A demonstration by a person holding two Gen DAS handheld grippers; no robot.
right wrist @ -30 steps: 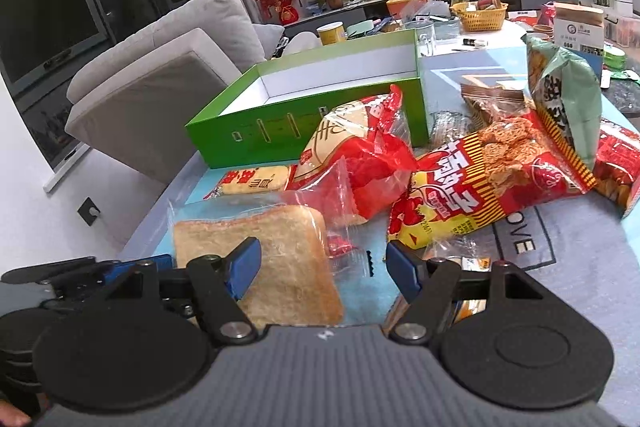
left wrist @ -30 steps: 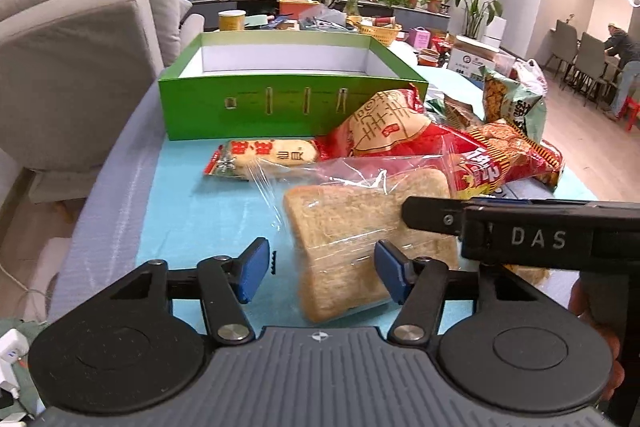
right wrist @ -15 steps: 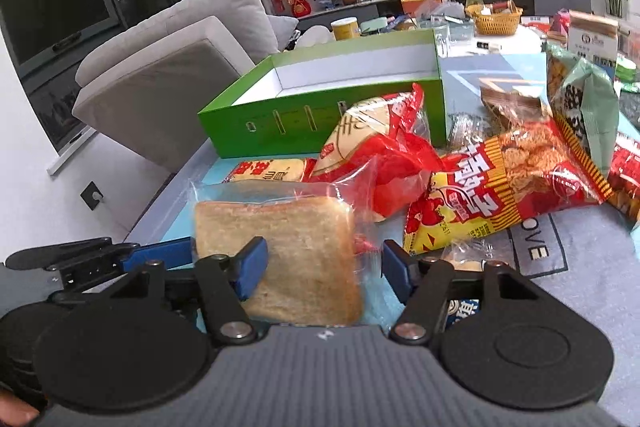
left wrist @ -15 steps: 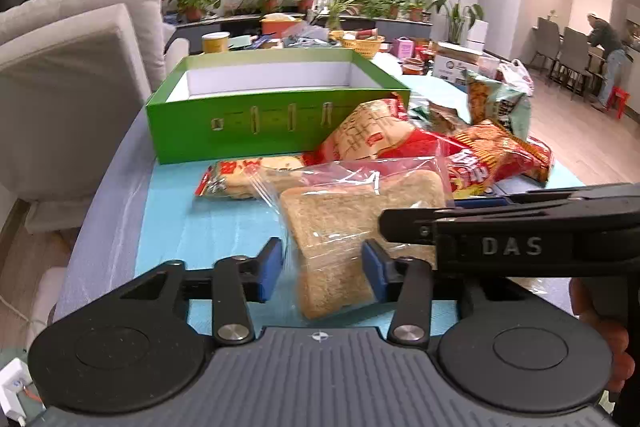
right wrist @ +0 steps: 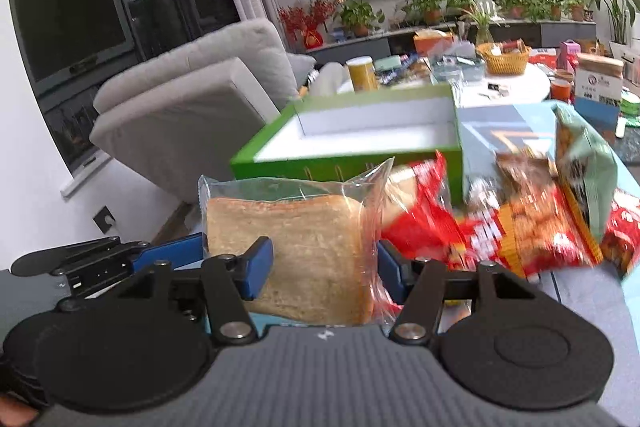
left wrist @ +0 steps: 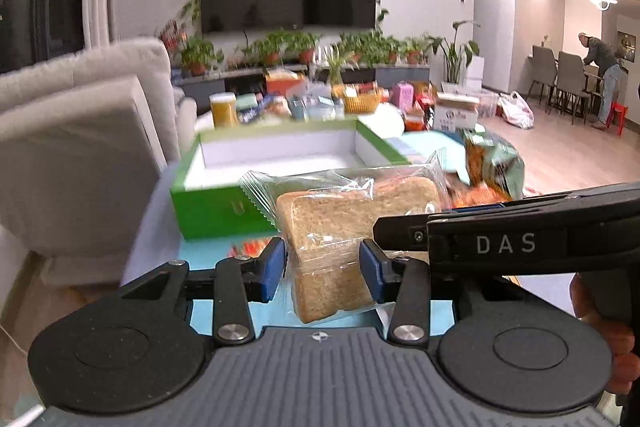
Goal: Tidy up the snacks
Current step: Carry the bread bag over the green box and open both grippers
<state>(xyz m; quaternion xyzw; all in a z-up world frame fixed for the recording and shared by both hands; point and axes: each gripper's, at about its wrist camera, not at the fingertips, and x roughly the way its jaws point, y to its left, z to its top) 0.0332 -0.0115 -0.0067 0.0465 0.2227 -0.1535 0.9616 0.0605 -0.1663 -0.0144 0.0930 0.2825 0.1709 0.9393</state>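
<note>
Above the table's near edge, the left gripper (left wrist: 322,269) and right gripper (right wrist: 324,269) each clamp the bagged bread slices (left wrist: 352,227), held just short of the green box (left wrist: 224,203). Carry level, clear the near wall, then release both together.
</note>
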